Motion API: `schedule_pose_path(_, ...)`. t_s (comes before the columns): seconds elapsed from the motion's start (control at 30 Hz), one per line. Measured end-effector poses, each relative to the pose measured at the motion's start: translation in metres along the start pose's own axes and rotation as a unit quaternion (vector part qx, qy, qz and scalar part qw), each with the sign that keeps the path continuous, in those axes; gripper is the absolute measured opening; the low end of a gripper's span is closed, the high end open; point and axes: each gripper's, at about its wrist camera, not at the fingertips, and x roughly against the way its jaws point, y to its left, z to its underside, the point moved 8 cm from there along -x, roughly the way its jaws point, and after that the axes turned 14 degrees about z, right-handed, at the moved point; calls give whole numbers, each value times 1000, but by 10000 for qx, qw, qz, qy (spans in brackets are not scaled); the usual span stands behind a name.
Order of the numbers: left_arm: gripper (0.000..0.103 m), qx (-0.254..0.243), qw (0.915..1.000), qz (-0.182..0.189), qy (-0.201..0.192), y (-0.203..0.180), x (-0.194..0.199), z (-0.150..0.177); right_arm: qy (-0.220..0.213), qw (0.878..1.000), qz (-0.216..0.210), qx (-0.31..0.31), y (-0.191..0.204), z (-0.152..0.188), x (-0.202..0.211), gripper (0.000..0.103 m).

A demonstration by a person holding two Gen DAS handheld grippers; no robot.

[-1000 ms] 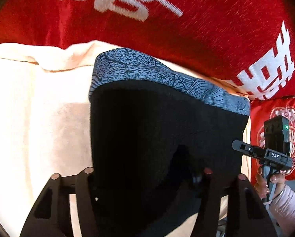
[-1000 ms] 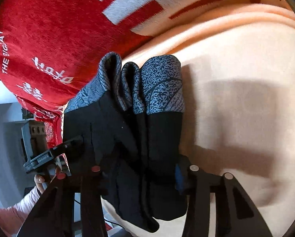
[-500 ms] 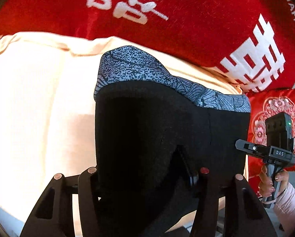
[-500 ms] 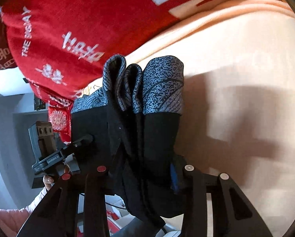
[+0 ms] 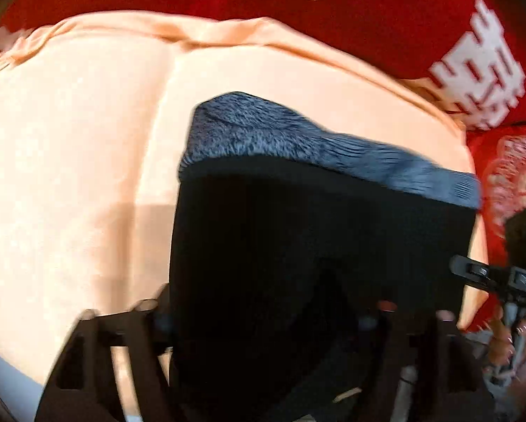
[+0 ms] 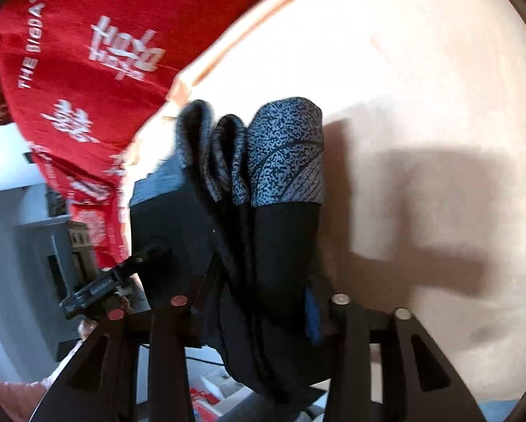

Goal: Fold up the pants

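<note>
The folded black pants [image 5: 315,246] with a blue-grey speckled band [image 5: 298,144] hang between both grippers above the peach bed sheet [image 5: 69,158]. My left gripper [image 5: 263,313] is shut on one end of the folded stack. My right gripper [image 6: 259,302] is shut on the other end, where the pants [image 6: 280,246] show as several stacked layers with the speckled band [image 6: 287,151] on top. The right gripper's body also shows in the left wrist view [image 5: 523,270]; the left gripper's body shows in the right wrist view [image 6: 97,285].
A red blanket with white lettering [image 5: 403,10] lies along the far side of the sheet, also in the right wrist view [image 6: 87,52]. A red embroidered cushion [image 5: 509,176] sits at the right. Grey furniture [image 6: 34,263] stands beyond the bed's edge.
Both grippers have carried the folded pants further over the peach sheet, away from the red blanket. The grip on the pants is unchanged.
</note>
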Motion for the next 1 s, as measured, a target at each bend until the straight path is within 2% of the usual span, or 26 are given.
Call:
schedule_pose_path(0.1,85,24,9998,64,-189,7,10,3,-88,9997,218,-40,-4,-3,-9,63)
schedule_pose_path(0.2,85,87,9998,1,-199,13,19,6,-72,9993,286,-220,-9,-2,-8,65)
schedule_pose_path(0.3,85,-80,9992,-307,-234,20,40,11,-175,9980,560,-245,-10,2,0,66)
schedule_pose_path(0.43,85,-245,9973,-661,-216,17,54,18,-329,9926,1151,-187,-15,14,19,66)
schedule_pose_path(0.57,85,-380,9936,-1043,-208,9,64,29,-599,9832,1719,-103,-14,31,45,80)
schedule_pose_path(0.63,85,-476,9897,-1343,-130,5,68,40,-723,9775,1979,-55,-11,42,56,80)
schedule_pose_path(0.7,85,-519,9880,-1456,-18,-3,70,50,-762,9721,2217,-42,-9,52,63,82)
schedule_pose_path(0.77,85,-539,9886,-1402,44,-12,74,61,-791,9698,2305,-81,-4,65,70,84)
schedule_pose_path(0.8,85,-559,9888,-1384,61,-16,76,65,-798,9695,2315,-98,-3,70,72,90)
schedule_pose_path(0.87,85,-662,9881,-1387,97,-27,83,76,-832,9676,2379,-162,0,82,79,96)
schedule_pose_path(0.9,93,-704,9877,-1392,128,-32,87,82,-851,9669,2397,-186,2,88,83,101)
schedule_pose_path(0.93,101,-707,9877,-1386,156,-36,90,88,-862,9663,2416,-197,5,94,86,103)
schedule_pose_path(1.0,103,-717,9878,-1377,140,-43,96,94,-915,9643,2478,-174,12,104,92,102)
